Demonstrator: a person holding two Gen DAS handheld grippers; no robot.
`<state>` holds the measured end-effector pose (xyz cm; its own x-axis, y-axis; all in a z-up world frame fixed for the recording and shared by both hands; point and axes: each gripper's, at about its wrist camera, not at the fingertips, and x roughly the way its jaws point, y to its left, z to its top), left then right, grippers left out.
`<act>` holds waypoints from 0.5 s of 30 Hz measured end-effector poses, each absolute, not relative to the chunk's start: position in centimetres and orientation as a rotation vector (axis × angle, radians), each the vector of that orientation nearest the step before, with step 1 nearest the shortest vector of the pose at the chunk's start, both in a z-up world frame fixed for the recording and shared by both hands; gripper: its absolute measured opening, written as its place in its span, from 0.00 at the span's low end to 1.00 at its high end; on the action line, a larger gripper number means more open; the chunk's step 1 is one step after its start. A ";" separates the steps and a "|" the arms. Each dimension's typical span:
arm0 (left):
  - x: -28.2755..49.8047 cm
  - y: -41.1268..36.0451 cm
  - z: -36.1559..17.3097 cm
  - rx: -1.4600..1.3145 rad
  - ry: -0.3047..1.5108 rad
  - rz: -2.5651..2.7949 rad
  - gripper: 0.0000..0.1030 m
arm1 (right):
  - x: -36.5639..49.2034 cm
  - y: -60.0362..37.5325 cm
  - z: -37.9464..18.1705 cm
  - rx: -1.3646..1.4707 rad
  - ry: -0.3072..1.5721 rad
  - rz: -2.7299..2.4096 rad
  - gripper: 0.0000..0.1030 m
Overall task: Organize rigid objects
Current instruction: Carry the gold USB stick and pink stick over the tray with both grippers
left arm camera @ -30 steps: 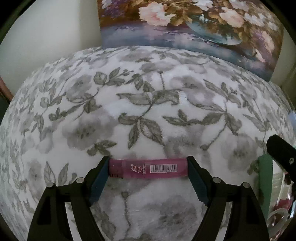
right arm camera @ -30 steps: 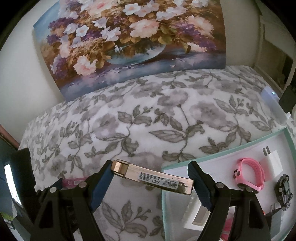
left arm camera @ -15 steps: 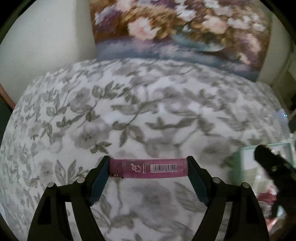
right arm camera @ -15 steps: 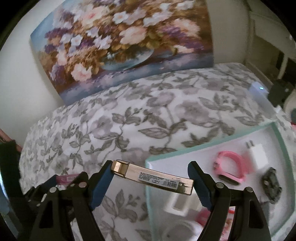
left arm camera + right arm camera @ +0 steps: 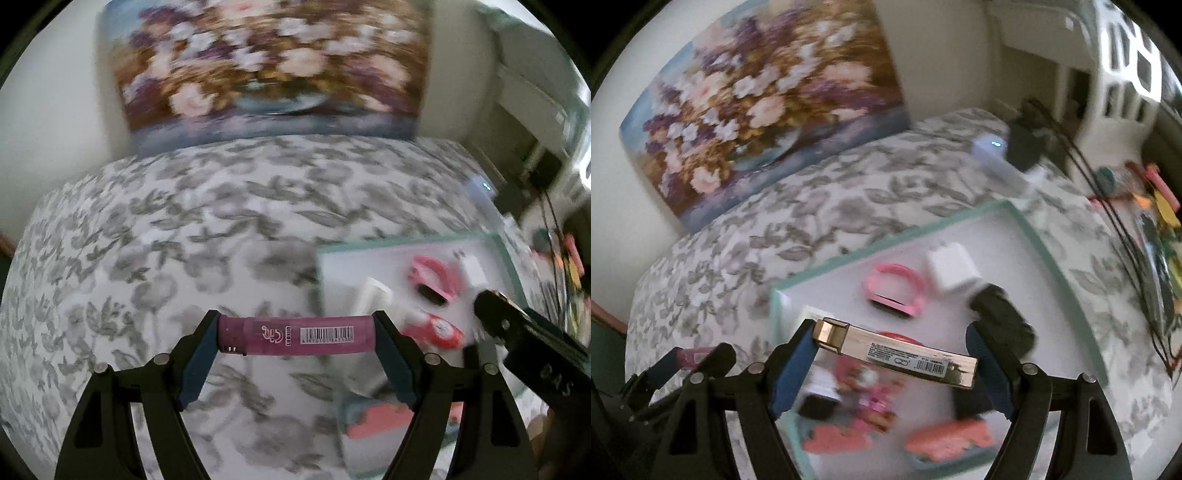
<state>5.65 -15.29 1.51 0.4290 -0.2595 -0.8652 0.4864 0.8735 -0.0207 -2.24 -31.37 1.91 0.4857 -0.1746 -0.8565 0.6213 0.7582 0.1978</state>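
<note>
1. The left gripper (image 5: 295, 334) is seen clamped on a pink lighter (image 5: 295, 335), which is held crosswise between the two blue pads (image 5: 197, 360), its barcode label facing the camera.
2. The right gripper (image 5: 894, 354) is seen clamped on a gold lighter (image 5: 897, 352), which is held crosswise and slightly tilted, its capped end at the left pad and its barcode end lower at the right.
3. In the left wrist view, the pink lighter is held above the floral tablecloth (image 5: 166, 229), just left of the near left corner of the tray (image 5: 406, 242).
4. In the right wrist view, the gold lighter is held over the near left part of the tray (image 5: 905, 230), a white tray with a teal rim.
5. Beneath the right gripper, blurred pink, red and salmon items are seen in the near part of the tray; they cannot be told apart clearly.
6. Farther in the tray, a pink wristband (image 5: 895, 290) is seen lying beside a white charger plug (image 5: 953, 267), and a black item (image 5: 1001, 317) lies just right of them.
7. The left gripper (image 5: 687, 360) is also seen at the lower left of the right wrist view, with the pink lighter (image 5: 690, 356) between its fingers.
8. Beyond the tray, a white device with a small lit indicator (image 5: 995, 157) is seen on the tablecloth, with dark cables (image 5: 1108, 206) running past it.
9. At the far edge, a flower painting (image 5: 764, 110) is seen leaning against the wall.
</note>
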 end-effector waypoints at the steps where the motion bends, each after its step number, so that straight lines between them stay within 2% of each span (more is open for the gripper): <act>1: 4.7 -16.2 1.4 0.270 1.024 -0.491 0.79 | -2.9 -31.9 1.8 0.541 0.951 -0.519 0.81; 15: 0.5 -22.7 -0.5 0.435 1.007 -0.565 0.79 | -4.2 -34.7 -0.6 0.545 1.014 -0.494 0.81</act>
